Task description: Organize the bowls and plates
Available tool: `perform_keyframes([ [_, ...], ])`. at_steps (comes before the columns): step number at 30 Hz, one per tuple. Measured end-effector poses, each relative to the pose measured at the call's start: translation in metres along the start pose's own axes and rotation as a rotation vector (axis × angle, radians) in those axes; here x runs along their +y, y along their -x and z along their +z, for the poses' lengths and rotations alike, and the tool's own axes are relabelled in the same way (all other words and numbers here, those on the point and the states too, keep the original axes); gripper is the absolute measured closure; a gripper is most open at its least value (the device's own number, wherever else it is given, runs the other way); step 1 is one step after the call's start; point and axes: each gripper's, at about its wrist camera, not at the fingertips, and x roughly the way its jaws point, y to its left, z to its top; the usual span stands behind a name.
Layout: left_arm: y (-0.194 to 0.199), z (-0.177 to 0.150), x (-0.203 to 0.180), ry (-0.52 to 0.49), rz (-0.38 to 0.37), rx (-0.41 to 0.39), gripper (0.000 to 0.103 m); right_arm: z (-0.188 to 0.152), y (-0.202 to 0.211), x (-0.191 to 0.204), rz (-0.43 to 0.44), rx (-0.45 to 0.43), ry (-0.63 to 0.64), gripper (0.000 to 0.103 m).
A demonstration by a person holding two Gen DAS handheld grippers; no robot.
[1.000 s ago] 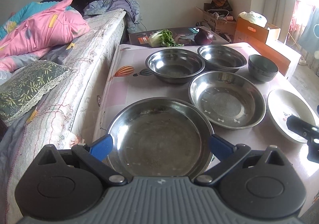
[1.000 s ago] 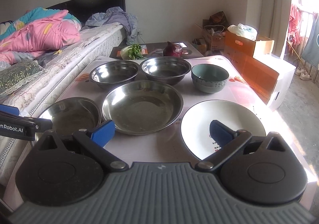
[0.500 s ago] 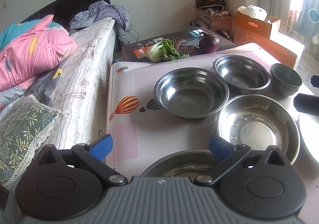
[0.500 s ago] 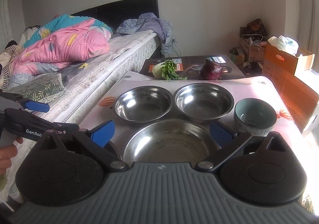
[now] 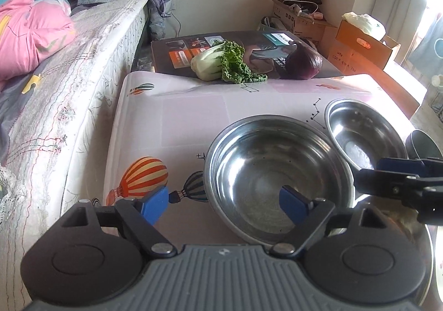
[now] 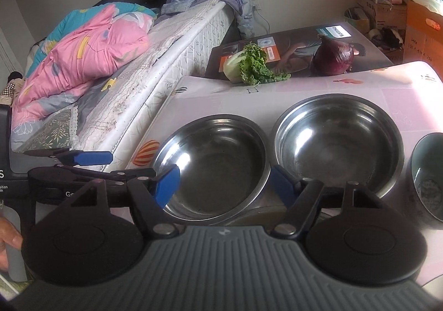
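Two steel bowls stand side by side on the pink table. The left steel bowl [image 5: 277,175] [image 6: 213,164] lies right under both grippers. The right steel bowl [image 5: 362,133] [image 6: 337,142] is beside it. A dark ceramic bowl [image 6: 427,175] [image 5: 423,144] is at the right edge. My left gripper [image 5: 224,201] is open, its jaws either side of the left bowl's near-left rim. My right gripper [image 6: 224,185] is open, jaws spanning the same bowl's near side; it also shows in the left wrist view [image 5: 398,180].
A bok choy [image 5: 221,61] [image 6: 249,64] and a red onion [image 5: 303,63] [image 6: 335,57] lie on a dark box [image 5: 177,53] behind the table. A bed [image 5: 69,95] runs along the table's left edge. Cardboard boxes [image 5: 362,45] stand at the far right.
Both grippers moved forward over the table. The large flat steel pans and the white plate dropped out of view below; the two back bowls are now close under the fingers.
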Motion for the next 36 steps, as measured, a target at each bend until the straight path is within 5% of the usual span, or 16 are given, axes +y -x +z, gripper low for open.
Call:
perform_keyframes([
  [7,-0.028,-0.004,-0.005,-0.040,0.090,0.083,0.058,-0.001,-0.016,-0.010,-0.025,0.025,-0.021,0.063],
  [15,-0.017,-0.019,0.024,-0.012,0.134,0.097,0.059,0.005,-0.026,-0.008,-0.027,0.047,-0.021,0.073],
  [24,-0.008,-0.024,0.046,0.039,0.100,0.095,0.060,0.020,-0.062,0.023,-0.062,0.087,0.055,0.088],
  [36,-0.014,-0.029,0.046,0.100,0.036,0.112,0.079,0.024,-0.080,0.022,-0.098,0.122,0.031,0.095],
])
